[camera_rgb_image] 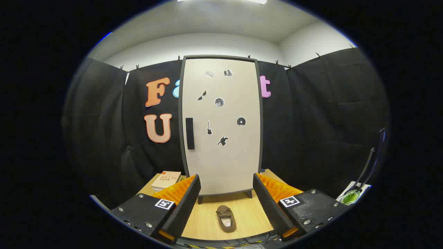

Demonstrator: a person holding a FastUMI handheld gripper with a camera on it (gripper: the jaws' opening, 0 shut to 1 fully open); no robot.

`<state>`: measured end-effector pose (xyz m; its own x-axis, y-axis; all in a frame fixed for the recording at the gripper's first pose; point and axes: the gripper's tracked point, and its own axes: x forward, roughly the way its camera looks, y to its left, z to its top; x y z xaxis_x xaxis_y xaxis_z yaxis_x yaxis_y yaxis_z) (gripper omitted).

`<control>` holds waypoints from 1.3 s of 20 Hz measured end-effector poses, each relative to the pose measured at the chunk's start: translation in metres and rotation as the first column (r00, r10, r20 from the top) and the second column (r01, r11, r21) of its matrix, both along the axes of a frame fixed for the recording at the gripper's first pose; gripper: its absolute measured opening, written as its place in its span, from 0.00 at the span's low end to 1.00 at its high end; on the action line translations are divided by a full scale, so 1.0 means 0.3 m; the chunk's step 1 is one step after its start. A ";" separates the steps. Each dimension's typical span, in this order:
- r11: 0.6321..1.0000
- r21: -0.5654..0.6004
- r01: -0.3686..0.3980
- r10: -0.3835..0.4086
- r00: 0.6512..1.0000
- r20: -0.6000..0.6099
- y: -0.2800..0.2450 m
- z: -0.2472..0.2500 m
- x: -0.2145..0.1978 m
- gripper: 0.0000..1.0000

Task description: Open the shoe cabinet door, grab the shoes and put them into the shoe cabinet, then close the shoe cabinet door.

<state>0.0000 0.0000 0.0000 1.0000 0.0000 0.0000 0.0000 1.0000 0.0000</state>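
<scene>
Books [166, 180] lie at the tabletop's [204, 226] left corner, beside the shoe cabinet [221, 152], whose door is closed with its dark handle [190, 133] on the left edge. Just ahead on the wood, between the spread fingers of the tool [226, 199], lies the brown shoe [226, 218]. Opening comes first, I judge: approach the handle squarely, pinch its free edge, and swing the door wide, clearing the shoe.

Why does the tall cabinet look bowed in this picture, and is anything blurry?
Gripper view: the fisheye lens bends the tall beige shoe cabinet outward; even ceiling light, no glare on its door; the small brown slipper on the pale wooden table looks sharp, lying between the open gripper jaws.
</scene>
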 end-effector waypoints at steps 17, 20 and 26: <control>1.000 0.005 -0.014 0.013 1.000 0.014 0.006 0.005 -0.007 0.95; 0.999 0.015 -0.037 0.037 0.999 -0.003 0.016 0.000 -0.004 0.95; 0.997 -0.008 -0.079 0.079 0.997 -0.011 0.045 -0.002 0.026 0.95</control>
<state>0.0077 0.0136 -0.0007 0.9968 0.0785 -0.0112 -0.0786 0.9969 -0.0085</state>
